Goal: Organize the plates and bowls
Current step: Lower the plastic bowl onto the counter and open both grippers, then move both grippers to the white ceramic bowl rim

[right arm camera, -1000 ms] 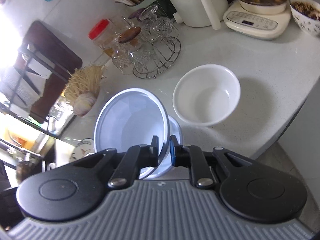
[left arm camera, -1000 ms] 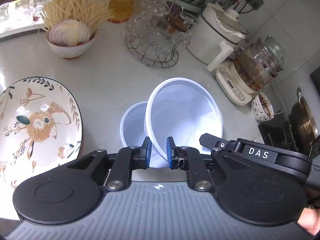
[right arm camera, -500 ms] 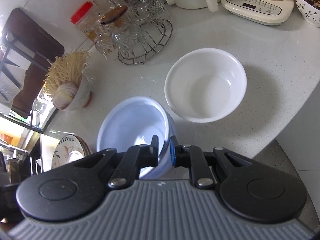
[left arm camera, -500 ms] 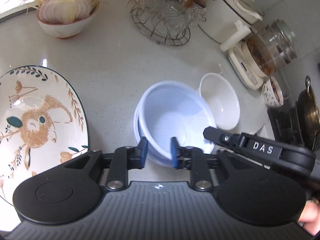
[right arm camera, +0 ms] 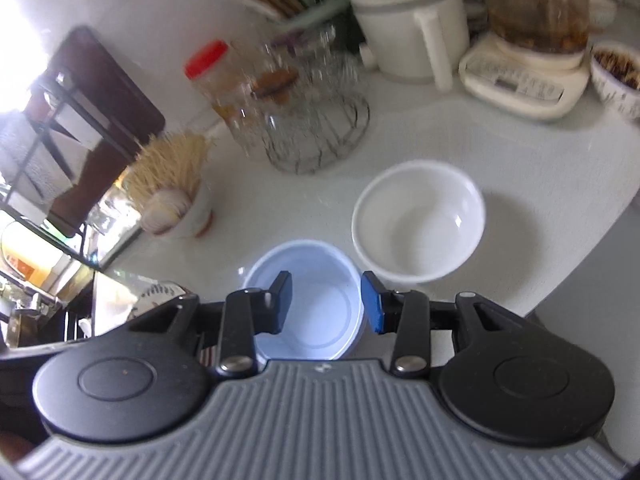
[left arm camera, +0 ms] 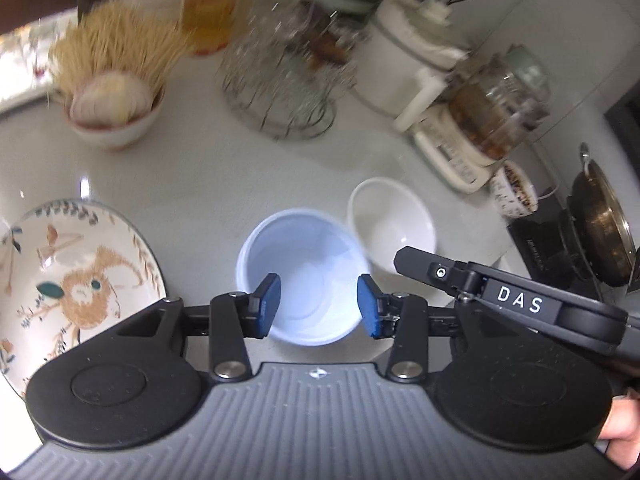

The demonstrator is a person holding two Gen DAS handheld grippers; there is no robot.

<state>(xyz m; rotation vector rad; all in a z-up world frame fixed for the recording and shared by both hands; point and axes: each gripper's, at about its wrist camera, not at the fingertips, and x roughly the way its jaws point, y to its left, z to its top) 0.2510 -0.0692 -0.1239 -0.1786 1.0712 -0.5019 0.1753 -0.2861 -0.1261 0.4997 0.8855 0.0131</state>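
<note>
A pale blue bowl [left arm camera: 304, 256] rests upright on the grey counter [left arm camera: 208, 184], apparently nested in a second one whose rim barely shows. My left gripper [left arm camera: 319, 304] hovers above its near side. The jaws are opening, their blue pads clear of the rim with nothing gripped. My right gripper [right arm camera: 326, 306] hangs over the same blue bowl [right arm camera: 316, 272], its jaws opening too and its pads free. A white bowl [left arm camera: 392, 228] [right arm camera: 418, 220] sits just right of it. A large plate with a brown animal pattern [left arm camera: 68, 292] lies to the left.
At the back stand a bowl of onion and noodles [left arm camera: 112, 108], a wire rack of glasses [left arm camera: 284, 80], a white kettle [right arm camera: 408, 28] and a glass-pot cooker [left arm camera: 480, 132]. A patterned small bowl [left arm camera: 514, 194] and a pan [left arm camera: 600, 232] are at the right. The counter edge [right arm camera: 580, 272] curves on the right.
The tilted blue bowl, gripped by both grippers, came down level onto the other bowl. Both grippers let go, opened their jaws and drew up and away.
</note>
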